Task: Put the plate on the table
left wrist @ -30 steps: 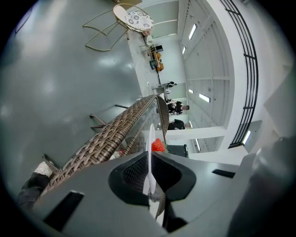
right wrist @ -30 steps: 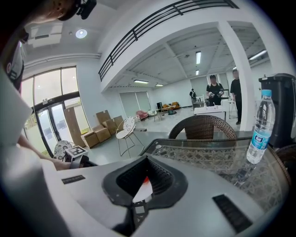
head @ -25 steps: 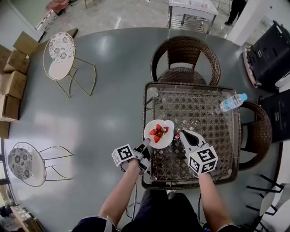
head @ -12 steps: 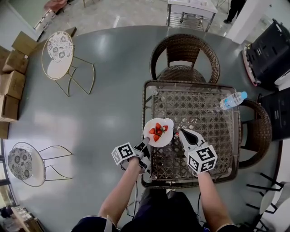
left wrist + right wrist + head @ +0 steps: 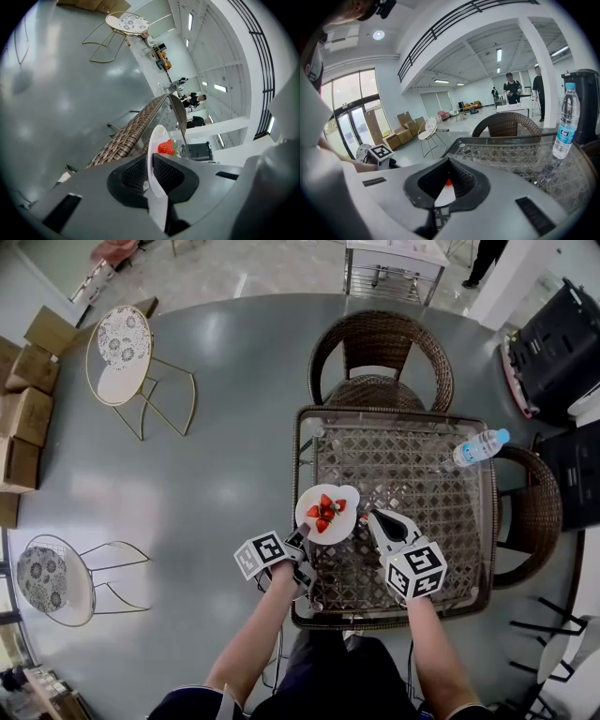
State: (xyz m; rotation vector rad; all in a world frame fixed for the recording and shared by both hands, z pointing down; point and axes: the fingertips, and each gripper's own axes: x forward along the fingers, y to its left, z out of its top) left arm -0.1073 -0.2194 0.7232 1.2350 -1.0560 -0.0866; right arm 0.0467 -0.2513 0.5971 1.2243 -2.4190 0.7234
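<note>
While gripping the plate point(image 5: 345, 522) by its near rim in the clamped left gripper point(image 5: 302, 535), holds it at frame centre over the left edge of the table point(image 5: 412, 465), strawberries point(image 5: 323, 512) on top; contact with the table unclear. Right gripper point(image 5: 372, 517) just right of the plate, jaws together, empty. Bottle point(image 5: 480, 448) upper right.

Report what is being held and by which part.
The left gripper holds the white plate of strawberries by its near rim, fingers clamped on the edge. Whether the right gripper grips anything cannot be told.
</note>
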